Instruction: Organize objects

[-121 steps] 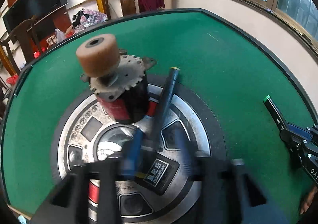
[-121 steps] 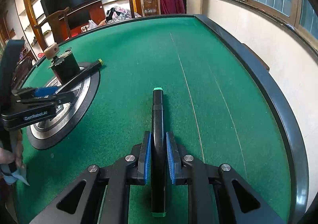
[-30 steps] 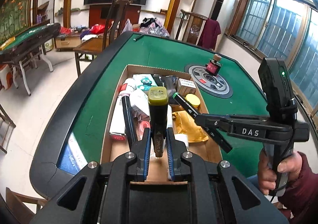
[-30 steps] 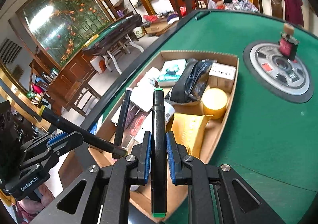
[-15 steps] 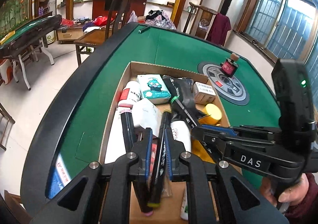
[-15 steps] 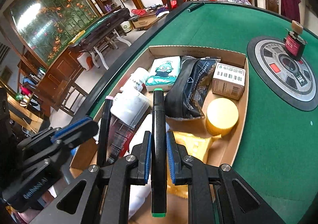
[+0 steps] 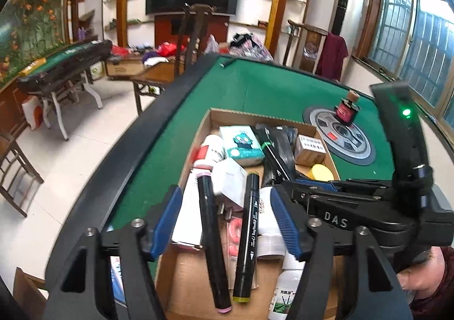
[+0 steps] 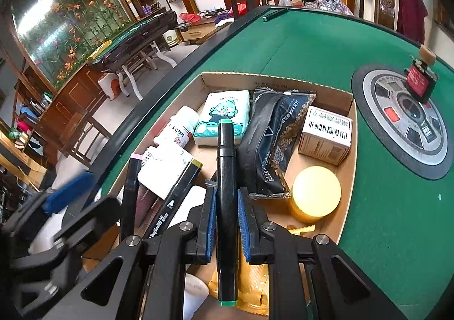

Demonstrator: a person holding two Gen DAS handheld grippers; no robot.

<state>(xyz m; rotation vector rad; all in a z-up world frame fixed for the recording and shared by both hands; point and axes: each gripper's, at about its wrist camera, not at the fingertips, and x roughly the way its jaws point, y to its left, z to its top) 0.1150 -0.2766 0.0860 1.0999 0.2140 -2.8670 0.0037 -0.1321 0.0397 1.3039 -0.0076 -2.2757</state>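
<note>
The yellow-capped marker (image 7: 246,237) lies in the cardboard box (image 7: 255,117), apparently free of the left gripper (image 7: 224,223), whose jaws have just been opening; the right gripper (image 8: 224,223) clamps a green-capped marker (image 8: 226,192).

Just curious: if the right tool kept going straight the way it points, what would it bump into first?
Probably the black snack packet in the cardboard box, or the tissue pack beside it; depth is unclear. The held green-capped marker leads.
</note>
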